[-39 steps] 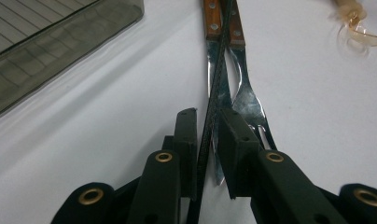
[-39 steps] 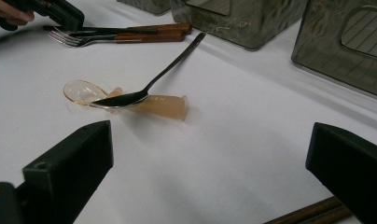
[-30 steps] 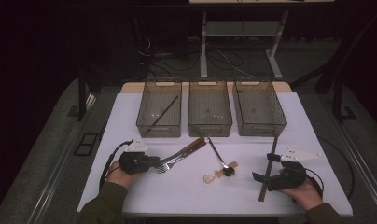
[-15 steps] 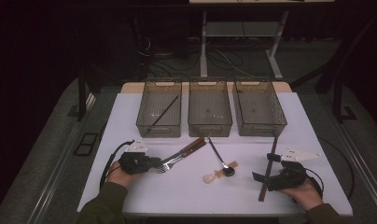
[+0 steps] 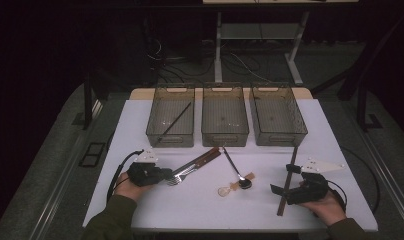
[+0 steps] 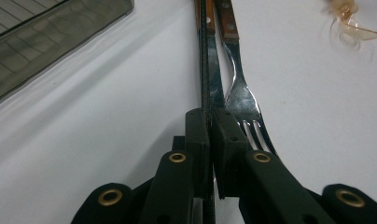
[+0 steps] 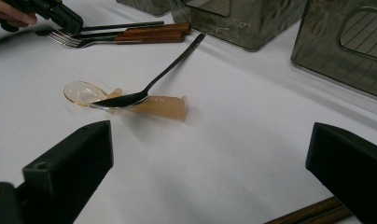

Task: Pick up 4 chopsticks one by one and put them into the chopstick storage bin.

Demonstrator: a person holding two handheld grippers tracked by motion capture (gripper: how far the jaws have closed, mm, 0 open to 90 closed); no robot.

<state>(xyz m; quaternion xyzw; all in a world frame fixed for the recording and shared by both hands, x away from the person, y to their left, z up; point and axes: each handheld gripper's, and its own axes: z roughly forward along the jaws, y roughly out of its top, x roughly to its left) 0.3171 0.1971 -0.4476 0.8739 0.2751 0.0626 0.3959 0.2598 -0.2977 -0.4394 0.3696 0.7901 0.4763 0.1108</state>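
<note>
— Left gripper (image 6: 209, 122) is clamping its jaws on a thin dark knife blade (image 6: 205, 70), the two pads pressed nearly together with the blade edge-on between them; they have just been closing the last bit.

— Where is that knife sitting?

— Just in front of the left bin (image 5: 171, 121), lying right beside a fork (image 6: 240, 93); both have brown wooden handles pointing toward the bins.

— How many of each are you counting?

— Three grey bins in a row, one knife, one fork, one metal spoon (image 7: 149, 86) resting its bowl on one clear amber plastic spoon (image 7: 130, 101), and one dark chopstick (image 5: 174, 122) leaning inside the left bin. Another long brown stick (image 5: 287, 181) is lying right of the spoons.

— And the hands?

— Left hand (image 5: 127, 182) is lying low on the white table (image 5: 190, 210), gripper pointing right toward the fork. Right gripper (image 7: 210, 158) is resting low too, jaws standing wide apart and holding nothing, aimed at the spoons.
</note>
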